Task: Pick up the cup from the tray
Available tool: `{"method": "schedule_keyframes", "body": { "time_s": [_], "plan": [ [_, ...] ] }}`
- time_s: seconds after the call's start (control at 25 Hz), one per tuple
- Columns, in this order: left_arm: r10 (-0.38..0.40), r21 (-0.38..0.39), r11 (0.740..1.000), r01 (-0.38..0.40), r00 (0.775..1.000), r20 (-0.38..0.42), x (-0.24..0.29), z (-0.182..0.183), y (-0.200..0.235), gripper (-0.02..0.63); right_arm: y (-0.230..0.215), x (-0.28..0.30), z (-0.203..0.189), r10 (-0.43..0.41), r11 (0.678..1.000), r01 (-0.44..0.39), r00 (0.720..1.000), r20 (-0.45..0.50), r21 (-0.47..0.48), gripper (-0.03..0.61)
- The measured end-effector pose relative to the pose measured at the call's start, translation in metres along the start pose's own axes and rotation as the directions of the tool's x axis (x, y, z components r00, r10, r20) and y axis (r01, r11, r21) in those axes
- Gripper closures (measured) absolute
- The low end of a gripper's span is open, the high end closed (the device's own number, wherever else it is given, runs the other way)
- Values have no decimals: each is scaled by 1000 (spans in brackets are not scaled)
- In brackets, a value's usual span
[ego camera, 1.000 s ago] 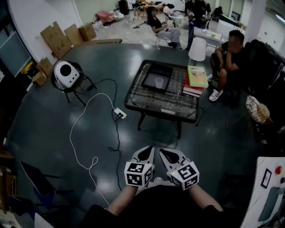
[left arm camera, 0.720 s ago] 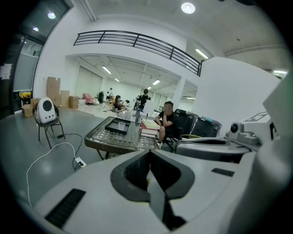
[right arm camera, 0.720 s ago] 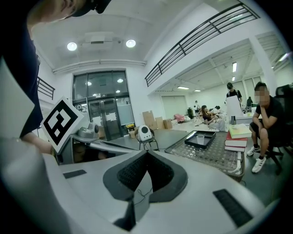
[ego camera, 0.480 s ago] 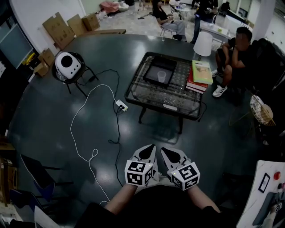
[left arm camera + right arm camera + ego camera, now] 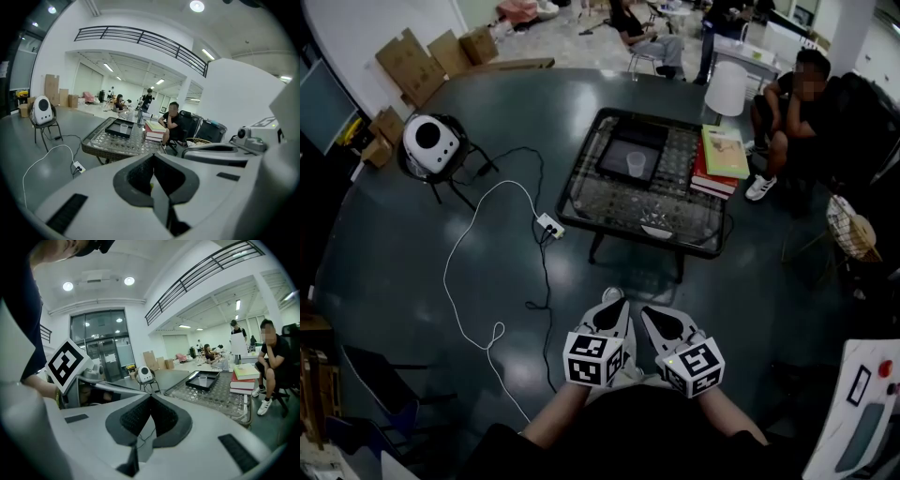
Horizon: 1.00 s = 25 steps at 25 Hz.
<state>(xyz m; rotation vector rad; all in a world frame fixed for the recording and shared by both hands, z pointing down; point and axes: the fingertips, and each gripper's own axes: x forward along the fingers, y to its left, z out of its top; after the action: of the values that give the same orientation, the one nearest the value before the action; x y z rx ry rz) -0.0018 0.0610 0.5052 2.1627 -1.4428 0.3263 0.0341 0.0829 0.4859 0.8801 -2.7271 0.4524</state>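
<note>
Cup (image 5: 636,165), clear plastic, stands upright inside black tray (image 5: 609,174), nr the tray's right side. Tray sits at far-left corner of worktop (image 5: 623,214); book stack (image 5: 719,159) lies at far-right corner, near the tray. Both my tools hang well short of the worktop, low over the floor (image 5: 412,244), side by side w/ tips pointing fwd. Left gripper (image 5: 613,300): fingers (image 5: 136,176) pressed together, nothing btwn them. Right gripper (image 5: 648,313): fingers (image 5: 136,418) likewise pressed together at the tips, empty. Power strip (image 5: 549,226) lies on the floor left of the worktop.
</note>
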Motion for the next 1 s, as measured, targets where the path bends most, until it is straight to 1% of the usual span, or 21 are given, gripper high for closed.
{"method": "schedule_keyframes", "body": {
  "time_s": [0.16, 0.36, 0.68, 1.0],
  "plan": [
    [-11, 8, 1000, 11, 1000, -3, 21, 14, 14, 601, -17, 21, 8, -11, 1000, 11, 1000, -3, -1, 566],
    [-7, 0, 1000, 7, 1000, 0, 43, 31, 40, 601, -36, 50, 18, -14, 1000, 14, 1000, -13, -1, 566],
    [-7, -8, 1000, 7, 1000, -17, 77, 61, 77, 601, -64, 95, 43, -18, 1000, 18, 1000, -20, -4, 566],
    [-20, 0, 1000, 20, 999, -35, 113, 95, 107, 601, -103, 134, 72, -46, 999, 47, 999, -20, 10, 566]
  ]
}}
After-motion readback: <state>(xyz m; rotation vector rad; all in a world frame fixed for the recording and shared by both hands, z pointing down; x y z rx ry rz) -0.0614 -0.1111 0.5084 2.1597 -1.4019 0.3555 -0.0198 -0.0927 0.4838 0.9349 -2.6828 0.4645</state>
